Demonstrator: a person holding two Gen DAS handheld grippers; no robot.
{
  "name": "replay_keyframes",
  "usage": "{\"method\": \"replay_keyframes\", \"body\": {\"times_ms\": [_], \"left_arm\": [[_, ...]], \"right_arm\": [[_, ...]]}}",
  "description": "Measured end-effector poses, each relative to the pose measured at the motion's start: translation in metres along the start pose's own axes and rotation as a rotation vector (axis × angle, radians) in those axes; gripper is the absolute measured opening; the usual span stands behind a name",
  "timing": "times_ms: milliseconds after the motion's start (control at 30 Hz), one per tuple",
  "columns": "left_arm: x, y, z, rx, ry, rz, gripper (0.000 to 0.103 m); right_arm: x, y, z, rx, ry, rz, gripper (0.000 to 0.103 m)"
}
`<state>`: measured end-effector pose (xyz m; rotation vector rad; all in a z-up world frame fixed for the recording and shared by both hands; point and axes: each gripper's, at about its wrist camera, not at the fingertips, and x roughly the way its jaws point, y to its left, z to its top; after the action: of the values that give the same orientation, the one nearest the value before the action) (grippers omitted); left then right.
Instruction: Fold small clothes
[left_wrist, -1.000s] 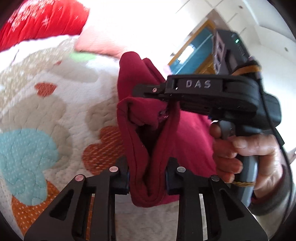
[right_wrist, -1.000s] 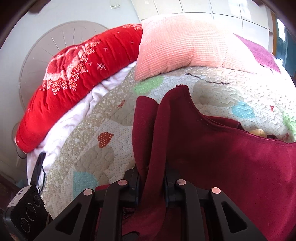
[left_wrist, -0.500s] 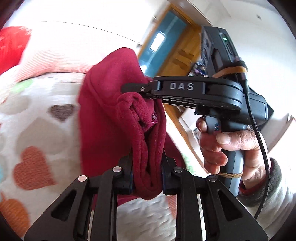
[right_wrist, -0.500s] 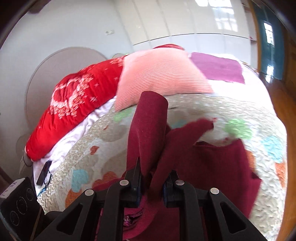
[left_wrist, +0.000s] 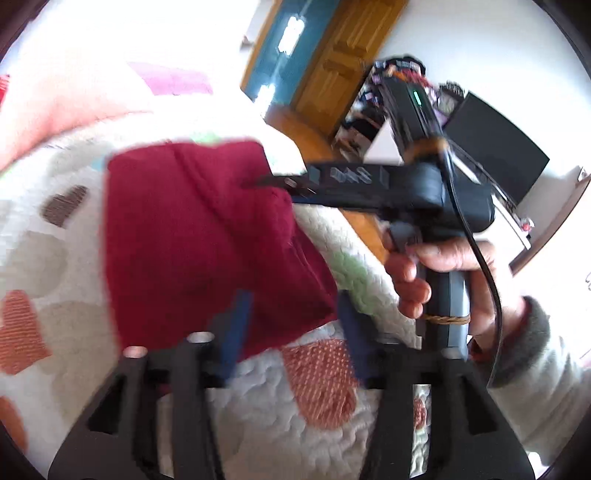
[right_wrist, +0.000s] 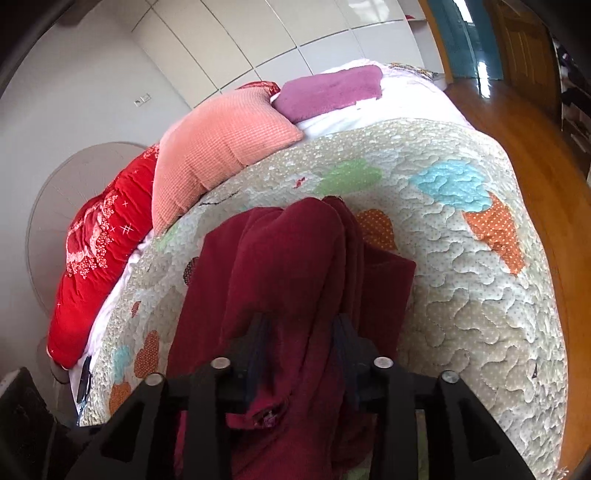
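A dark red small garment (left_wrist: 192, 236) lies partly folded on the heart-patterned quilt (left_wrist: 48, 266). In the left wrist view my left gripper (left_wrist: 291, 332) is open, its blue pads spread, with the garment's near edge between them but loose. My right gripper (left_wrist: 273, 182) reaches in from the right, its tips at the garment's far corner. In the right wrist view the garment (right_wrist: 295, 266) is bunched between the right gripper's (right_wrist: 303, 332) pads, which stand slightly apart with cloth draped over them.
A peach pillow (right_wrist: 221, 147), a purple pillow (right_wrist: 332, 92) and a red blanket (right_wrist: 96, 258) lie at the bed's head. The quilt's edge (right_wrist: 535, 295) drops to a wooden floor (right_wrist: 517, 122). A wooden door (left_wrist: 343, 51) and a dark screen (left_wrist: 495, 147) stand beyond.
The left gripper opened and let go of the garment. The garment was carried over and laid down on the quilt. The right gripper's pads have spread somewhat.
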<state>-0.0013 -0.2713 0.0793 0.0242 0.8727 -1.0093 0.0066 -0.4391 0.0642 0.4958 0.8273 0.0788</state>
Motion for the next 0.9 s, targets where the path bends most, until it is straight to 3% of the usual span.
{"method": "replay_keyframes", "body": {"times_ms": [100,267,333,367,433,500,600,633,700,733,800,867,900], "left_arm": [[-0.027,0.01,-0.008,0.011,-0.076,0.042,0.068],[-0.003,0.039,-0.018,-0.048,-0.039,0.162,0.068],[0.016,0.045,-0.026,-0.078,0.006,0.165,0.068],[0.019,0.051,-0.034,-0.086,0.027,0.171,0.068],[0.021,0.055,-0.049,-0.087,0.042,0.169,0.068],[0.021,0.053,-0.057,-0.051,0.03,0.185,0.068],[0.016,0.046,-0.052,-0.016,0.032,0.211,0.068],[0.012,0.045,-0.049,-0.015,0.02,0.206,0.068],[0.004,0.041,-0.046,-0.019,-0.013,0.192,0.068],[0.006,0.042,-0.044,-0.021,-0.017,0.188,0.068],[0.012,0.041,-0.043,-0.026,-0.005,0.181,0.068],[0.016,0.036,-0.042,-0.019,-0.002,0.194,0.068],[0.015,0.033,-0.043,-0.016,-0.003,0.196,0.068]], "right_arm": [[-0.02,0.011,-0.011,-0.018,-0.034,0.003,0.055],[-0.023,0.042,-0.029,-0.102,-0.001,0.054,0.052],[-0.007,0.055,-0.04,-0.21,0.048,-0.044,0.022],[-0.001,0.056,-0.046,-0.255,0.055,-0.117,0.016],[0.005,0.038,-0.056,-0.219,0.073,-0.149,0.016],[0.004,0.016,-0.063,-0.121,0.081,-0.082,0.016],[-0.012,0.01,-0.06,-0.104,0.04,-0.026,0.019],[-0.021,0.009,-0.054,-0.084,0.005,-0.006,0.023],[-0.034,0.006,-0.039,-0.05,-0.061,-0.011,0.049],[-0.036,0.005,-0.03,-0.038,-0.089,-0.038,0.051],[-0.028,0.005,-0.011,-0.033,-0.094,-0.086,0.051],[-0.002,0.001,0.008,-0.006,-0.044,-0.152,0.051],[0.01,-0.002,0.015,0.004,-0.026,-0.163,0.038]]}}
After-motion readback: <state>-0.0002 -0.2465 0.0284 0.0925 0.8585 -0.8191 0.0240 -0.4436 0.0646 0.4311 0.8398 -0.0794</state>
